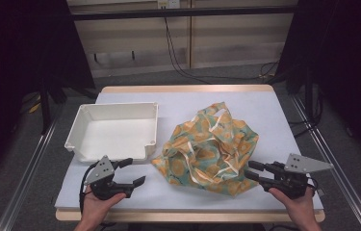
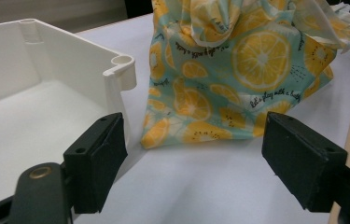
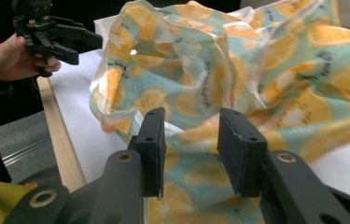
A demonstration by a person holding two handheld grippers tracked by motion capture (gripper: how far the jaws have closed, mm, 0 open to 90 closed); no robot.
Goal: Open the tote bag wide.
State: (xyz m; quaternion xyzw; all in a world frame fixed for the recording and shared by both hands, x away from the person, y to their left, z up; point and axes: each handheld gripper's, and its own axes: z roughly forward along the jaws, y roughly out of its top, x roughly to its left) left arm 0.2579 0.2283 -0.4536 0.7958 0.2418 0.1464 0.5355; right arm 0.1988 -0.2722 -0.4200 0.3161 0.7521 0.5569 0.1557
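The lemon-print bag [image 1: 209,151] lies crumpled on the table [image 1: 264,110], right of the white tray [image 1: 115,132] and just beside its near corner, with its pale handles [image 1: 219,115] flopped over the top of the heap. It sits between the two hands, so either gripper can come at it from its own side. The right gripper [image 1: 251,171] is at the bag's near right edge. In the right gripper view its jaws stand a moderate gap apart with a fold of the printed cloth lying between and under them, but the pads do not look pressed on the fabric yet, so I read this as a grip being set up rather than made. Coming in low at the hem makes sense, since a loose edge is the easiest part of limp cloth to catch. The left gripper [image 1: 135,172] waits near the front corner of the tray with its jaws spread wide and nothing in them. The left gripper view looks along them at the bag's left flank [image 2: 228,79], well apart from the pads. It is probably kept back and ready so it can take the opposite side once the right has a hold. The tray is empty and open-topped, and stands close by as a likely place for the bag.
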